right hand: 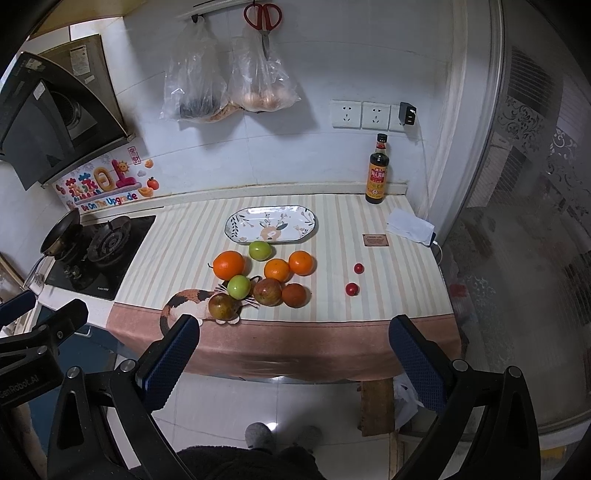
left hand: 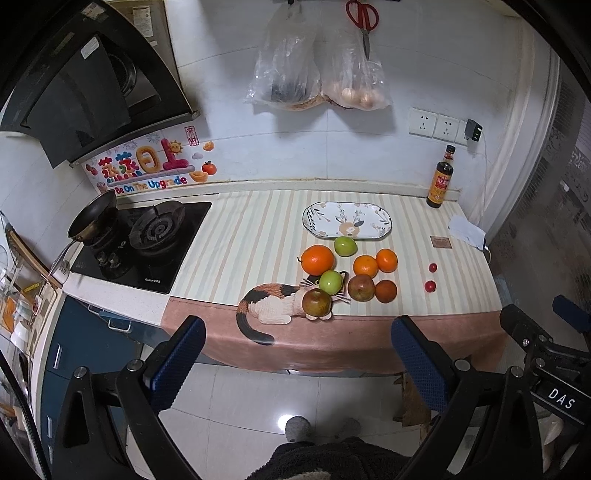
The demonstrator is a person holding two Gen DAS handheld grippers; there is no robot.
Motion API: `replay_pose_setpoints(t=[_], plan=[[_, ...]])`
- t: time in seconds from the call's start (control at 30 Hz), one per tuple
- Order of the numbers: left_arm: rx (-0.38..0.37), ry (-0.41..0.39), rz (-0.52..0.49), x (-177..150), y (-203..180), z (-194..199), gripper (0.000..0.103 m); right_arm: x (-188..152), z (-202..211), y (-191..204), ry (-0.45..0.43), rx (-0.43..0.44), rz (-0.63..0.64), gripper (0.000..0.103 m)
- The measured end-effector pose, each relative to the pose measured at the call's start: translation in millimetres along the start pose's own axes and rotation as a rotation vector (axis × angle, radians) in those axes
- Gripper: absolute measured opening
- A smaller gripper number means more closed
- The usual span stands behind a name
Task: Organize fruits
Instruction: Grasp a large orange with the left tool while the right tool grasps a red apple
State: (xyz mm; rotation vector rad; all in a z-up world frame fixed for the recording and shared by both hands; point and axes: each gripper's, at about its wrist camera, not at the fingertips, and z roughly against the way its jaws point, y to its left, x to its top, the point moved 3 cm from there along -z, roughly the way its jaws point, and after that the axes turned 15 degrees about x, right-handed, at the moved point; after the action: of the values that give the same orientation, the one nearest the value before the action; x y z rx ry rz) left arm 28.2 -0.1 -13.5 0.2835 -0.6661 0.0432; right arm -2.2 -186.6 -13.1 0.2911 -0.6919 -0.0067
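Note:
Several fruits lie grouped on the striped cloth: a large orange [left hand: 317,259] [right hand: 229,264], smaller oranges [left hand: 386,260] [right hand: 302,263], two green apples [left hand: 345,246] [right hand: 260,250] and reddish-brown apples [left hand: 316,303] [right hand: 223,306]. Two small red cherry tomatoes [left hand: 430,285] [right hand: 352,289] lie apart to the right. An empty oval floral plate [left hand: 346,220] [right hand: 270,224] sits behind the fruit. My left gripper [left hand: 297,345] and right gripper [right hand: 293,345] are both open and empty, held in front of the counter edge, away from the fruit.
A gas stove [left hand: 147,240] with a pan [left hand: 92,214] is on the left. A dark sauce bottle [right hand: 377,170], a white cloth [right hand: 410,225] and a small brown card [right hand: 376,239] lie at the right. Plastic bags [right hand: 229,85] and red scissors [right hand: 263,18] hang on the wall.

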Motion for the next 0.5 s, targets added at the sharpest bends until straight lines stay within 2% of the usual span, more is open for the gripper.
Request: replay_pose_setpoints(t=[0.07,0.2,0.37,0.5], plan=[[0.006,-0.013,0.019,2,-2,-1,0.103,0,-1,-2,-0.003,0.012,-0.01,0.103],[0.084,-0.069,0.059,9,-6,-13,0.103,3,-17,-19,-0.039,0.085,-0.053,0.103],[0.21,-0.119,0.086,19,-7,-46,0.103,7,-66,-46,-0.019,0.124,-0.103,0.103],[0.253,-0.063,0.066,29,-12,-92,0.103,10,-123,-61,0.054,0.163,-0.152,0.103]])
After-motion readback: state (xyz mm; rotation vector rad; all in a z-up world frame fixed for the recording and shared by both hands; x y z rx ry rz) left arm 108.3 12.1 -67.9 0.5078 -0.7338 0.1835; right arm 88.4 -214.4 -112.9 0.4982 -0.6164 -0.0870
